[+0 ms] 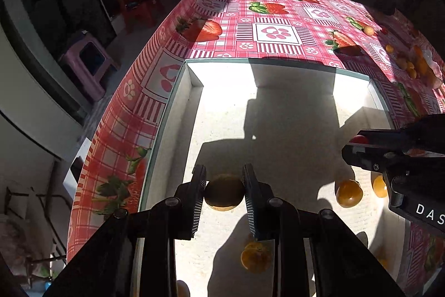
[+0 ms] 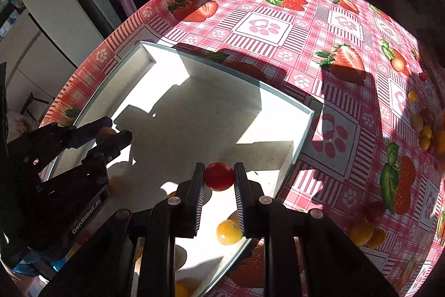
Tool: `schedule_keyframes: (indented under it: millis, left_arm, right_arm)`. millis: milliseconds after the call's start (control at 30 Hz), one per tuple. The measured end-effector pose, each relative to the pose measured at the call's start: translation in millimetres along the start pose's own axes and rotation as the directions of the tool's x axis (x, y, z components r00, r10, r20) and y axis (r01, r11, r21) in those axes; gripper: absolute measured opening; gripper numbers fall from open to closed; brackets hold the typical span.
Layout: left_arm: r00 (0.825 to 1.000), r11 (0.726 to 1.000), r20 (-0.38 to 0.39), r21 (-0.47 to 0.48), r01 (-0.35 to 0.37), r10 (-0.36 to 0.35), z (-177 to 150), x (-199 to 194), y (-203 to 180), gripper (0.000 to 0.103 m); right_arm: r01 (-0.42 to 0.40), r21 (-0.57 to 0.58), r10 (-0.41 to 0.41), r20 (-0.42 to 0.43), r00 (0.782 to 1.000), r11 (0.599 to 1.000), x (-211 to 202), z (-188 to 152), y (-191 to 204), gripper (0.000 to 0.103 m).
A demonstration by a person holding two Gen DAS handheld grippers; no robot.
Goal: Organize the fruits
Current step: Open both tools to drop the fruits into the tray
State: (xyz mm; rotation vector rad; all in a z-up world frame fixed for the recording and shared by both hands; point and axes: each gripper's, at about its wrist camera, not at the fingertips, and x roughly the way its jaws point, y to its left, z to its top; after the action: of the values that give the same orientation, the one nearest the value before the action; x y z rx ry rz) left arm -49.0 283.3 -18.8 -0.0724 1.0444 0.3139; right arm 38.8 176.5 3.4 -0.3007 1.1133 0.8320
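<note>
Fruits are mid-transfer: left gripper (image 1: 224,192) is clamped on a brownish fruit (image 1: 224,193) and right gripper (image 2: 219,176) pinches a red tomato (image 2: 219,176), both over the white box (image 2: 301,135). Next up, I'd guess: lower near the yellow fruits (image 1: 349,193) by its near edge and let go.

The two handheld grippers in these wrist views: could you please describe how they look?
Both are black. The left gripper and right gripper each have two flat, ribbed fingers on jointed bars with round silver pivots. Seen from the side, the right body bears white letters "DAS" and the left bears "GenRobot.AI", with something blue beneath it. No cables or sleeves show.
</note>
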Motion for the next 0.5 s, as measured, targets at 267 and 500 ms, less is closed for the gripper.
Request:
schedule_keyframes:
  millis: [267,500]
  left_arm:
    - [1.000,1.000,-0.012,0.017,-0.026,0.026,3,2,-3,0.030]
    - [0.997,0.998,0.046,0.037,-0.057,0.056,3,-10,-5,0.082]
  right_arm:
    - [0.008,-0.006,-0.008,-0.021,1.000,1.000,10,-1,1,0.024]
    - [-0.052,0.036,0.051,0.033,0.998,0.998,-8,-2,-2,0.055]
